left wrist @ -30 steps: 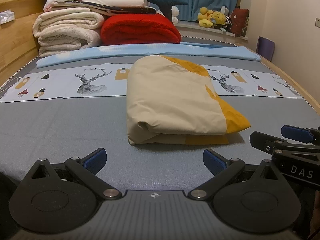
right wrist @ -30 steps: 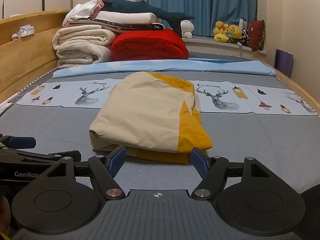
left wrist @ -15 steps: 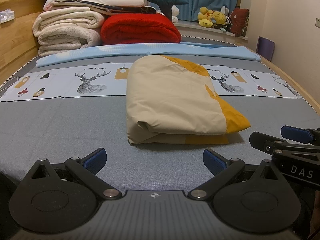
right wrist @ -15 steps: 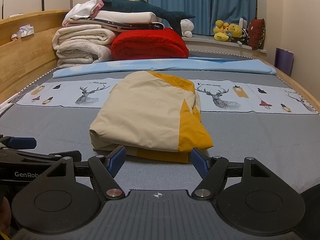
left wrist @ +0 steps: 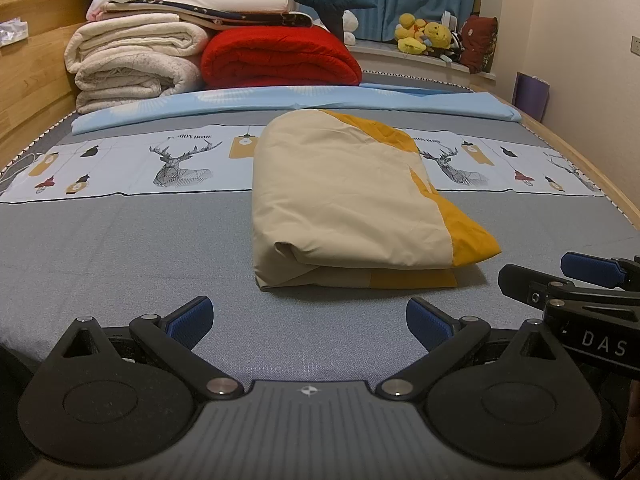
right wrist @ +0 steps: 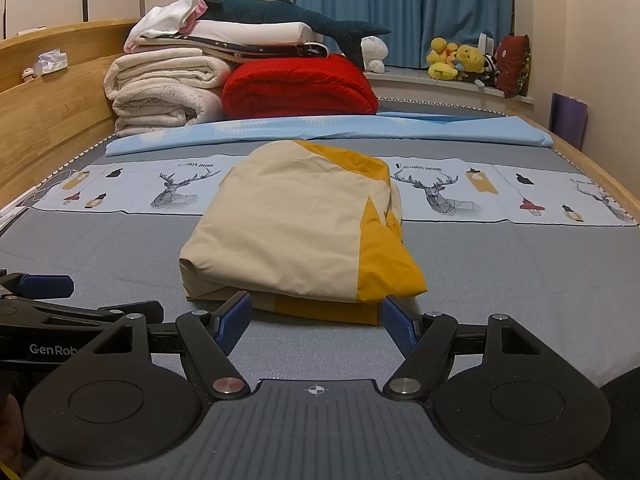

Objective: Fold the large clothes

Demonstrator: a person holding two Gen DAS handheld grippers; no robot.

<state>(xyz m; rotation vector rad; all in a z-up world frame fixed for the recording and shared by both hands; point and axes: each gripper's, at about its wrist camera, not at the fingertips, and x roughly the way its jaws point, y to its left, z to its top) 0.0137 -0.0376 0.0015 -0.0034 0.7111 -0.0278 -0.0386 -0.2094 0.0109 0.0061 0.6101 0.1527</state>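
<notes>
Nothing differs from the frames of a second ago: both tools sit where they sat, and the folded cloth [left wrist: 352, 200] has not shifted on the bed [left wrist: 120, 248]. The left tool [left wrist: 308, 320] stands wide open with nothing between its pads, short of the cloth's near fold. The right tool [right wrist: 316, 320] is likewise spread wide and holds nothing; its blue pads [right wrist: 234, 316] lie just at the cloth's near edge, one beside each end of the fold, and whether they brush the fabric cannot be told. The cloth, beige with a yellow panel, lies in the middle of the bed, its far end over the deer-print strip [left wrist: 180, 160]. Its lower layers are hidden under the top fold, so how many folds it has cannot be made out. Each tool shows in the other's view only in part, cut off at the frame's edge. A pile of blankets [left wrist: 136, 60] and a red quilt [left wrist: 280, 56] sit at the bed's far left corner, beside the wooden side board. The plush toys [left wrist: 424, 34] on the sill beyond are too small to make out.
</notes>
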